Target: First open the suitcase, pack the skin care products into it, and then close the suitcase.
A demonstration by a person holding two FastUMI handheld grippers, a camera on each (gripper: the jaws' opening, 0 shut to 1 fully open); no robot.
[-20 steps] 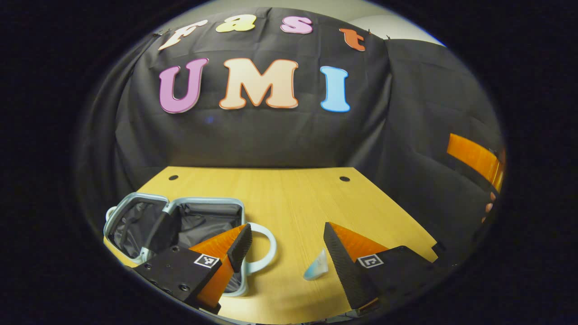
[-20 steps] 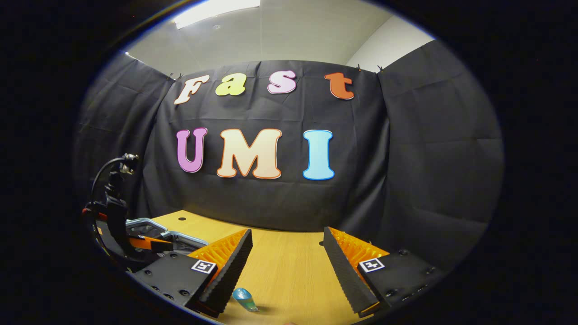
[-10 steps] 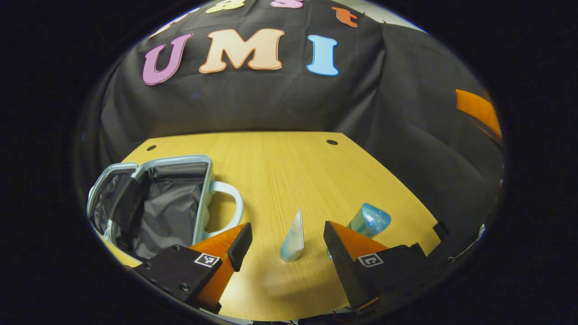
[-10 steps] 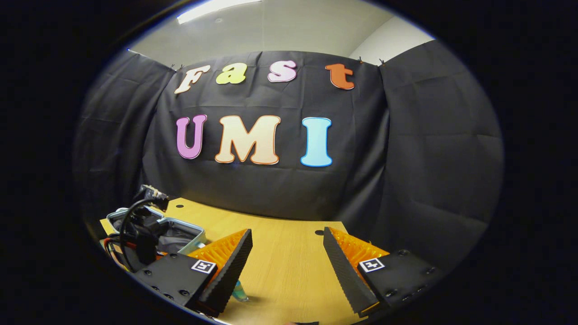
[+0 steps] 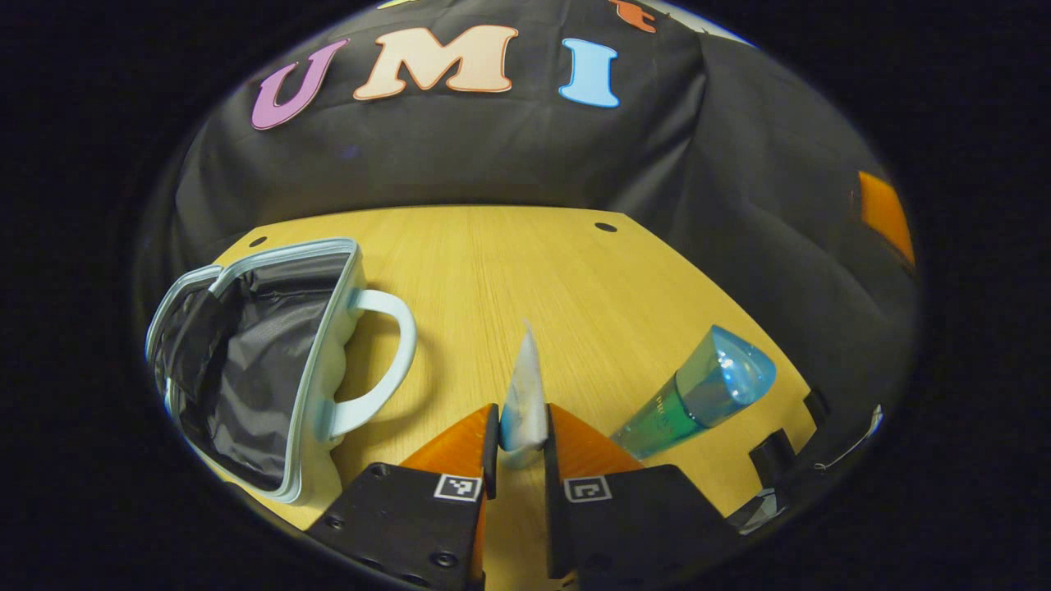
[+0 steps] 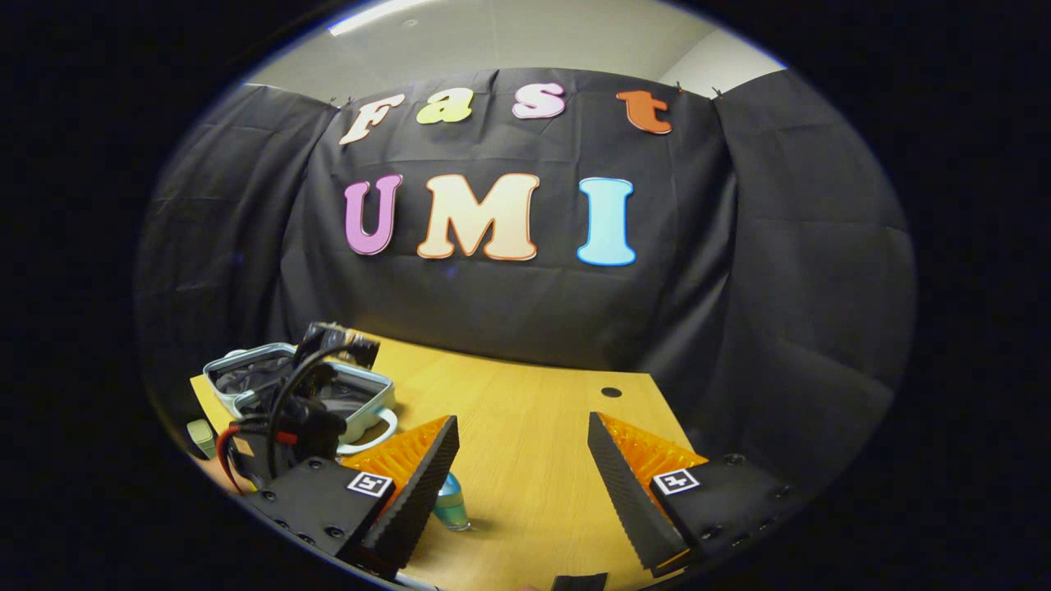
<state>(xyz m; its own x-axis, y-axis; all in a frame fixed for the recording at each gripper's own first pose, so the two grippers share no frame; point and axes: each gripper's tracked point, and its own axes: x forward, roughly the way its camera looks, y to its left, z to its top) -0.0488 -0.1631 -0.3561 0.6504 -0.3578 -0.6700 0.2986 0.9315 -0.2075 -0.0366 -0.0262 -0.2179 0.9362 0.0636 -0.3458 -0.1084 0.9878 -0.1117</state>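
With its fingers closed from both sides on the lower end of the small white tube [image 5: 525, 394], the left gripper [image 5: 520, 447] has its first skin care product in hand, the tube standing upright on the table [image 5: 525, 271] with its flat crimped end up. The suitcase [image 5: 263, 361] lies open just to the left, its dark lining exposed and its pale handle facing the tube. To do this step well, I would lift straight up until the tube's base is off the wood, then carry it left over the suitcase rim and set it low inside before letting go; the grip is near the bottom, so a quick swing could let the top tip over. A blue-green bottle [image 5: 694, 394] stands near on the right, apart from the fingers, and should stay untouched for now. The right gripper [image 6: 521, 484] waits with its fingers spread wide and empty above the table, the bottle just beside its left finger.
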